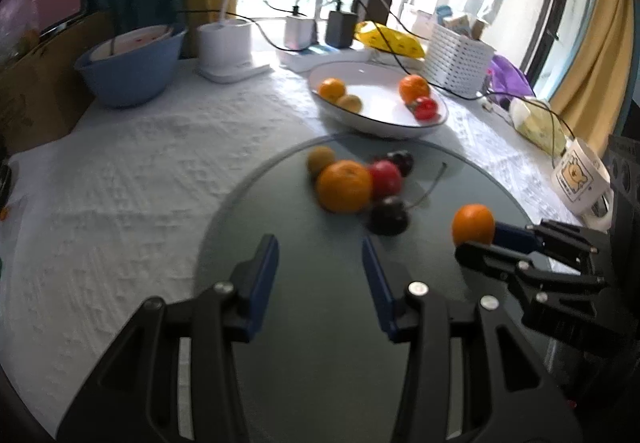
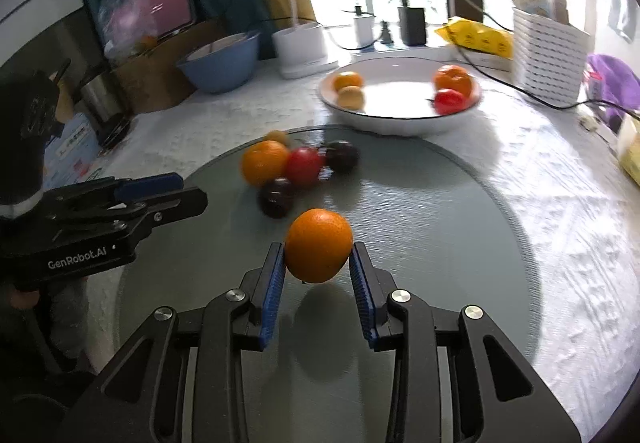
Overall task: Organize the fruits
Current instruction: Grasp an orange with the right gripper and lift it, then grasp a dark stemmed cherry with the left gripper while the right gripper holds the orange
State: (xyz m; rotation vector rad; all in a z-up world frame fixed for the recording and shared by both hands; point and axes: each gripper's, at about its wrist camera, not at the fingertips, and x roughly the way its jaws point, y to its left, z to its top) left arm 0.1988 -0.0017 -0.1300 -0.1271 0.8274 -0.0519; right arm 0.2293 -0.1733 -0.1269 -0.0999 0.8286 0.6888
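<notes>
Four fruits in bowl (image 2: pixel 400 123) at bench's far edge; orange (image 2: pixel 319 245) clenched in right claw (image 2: pixel 318 295); left claw (image 1: pixel 320 267) released; five left.

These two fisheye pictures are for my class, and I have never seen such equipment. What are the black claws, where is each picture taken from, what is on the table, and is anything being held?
The black claws are two hand-held grippers; a person carries one in each hand, and no robot arm is there. Each has a camera looking forward along its jaws. One picture comes from the left gripper, whose jaws stand open and empty. The other comes from the right gripper, whose jaws are closed on an orange, apparently lifted just above the glass disc.

On that disc lies a pile of fruit: an orange, a red one, two dark ones and a small yellowish one. Behind it a white plate holds four more fruits. A blue bowl, a white basket and a mug stand around.
</notes>
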